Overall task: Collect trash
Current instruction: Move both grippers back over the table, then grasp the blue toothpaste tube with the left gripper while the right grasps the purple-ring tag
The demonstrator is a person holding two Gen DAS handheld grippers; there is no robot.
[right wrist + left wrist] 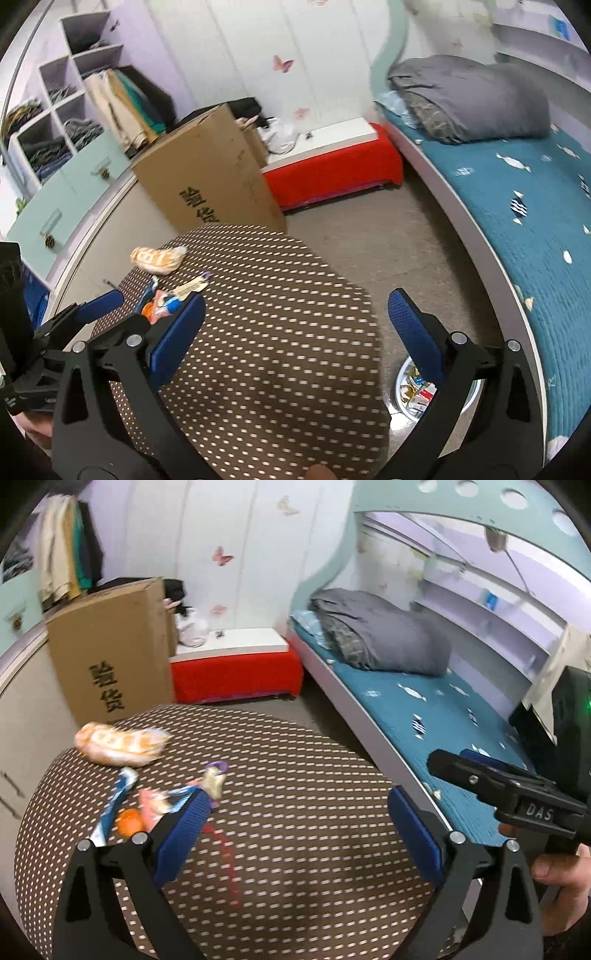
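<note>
Hovering over the dotted table (pixel 295 812), left gripper (pixel 295 819) and right gripper (pixel 295 332) both have jaws spread wide, nothing pinched. Small wrappers (pixel 155 805) sit near left; orange snack bag (pixel 122 744) farther left. Bin (pixel 406 391) is on the floor, right. I'd pinch one wrapper edge-on, low and flat.

My black left gripper with blue ribbed pads (pixel 295 812) hangs wide open above the brown dotted stool (pixel 295 867). My matching right gripper (pixel 295 321) gapes open above its far edge too.
</note>
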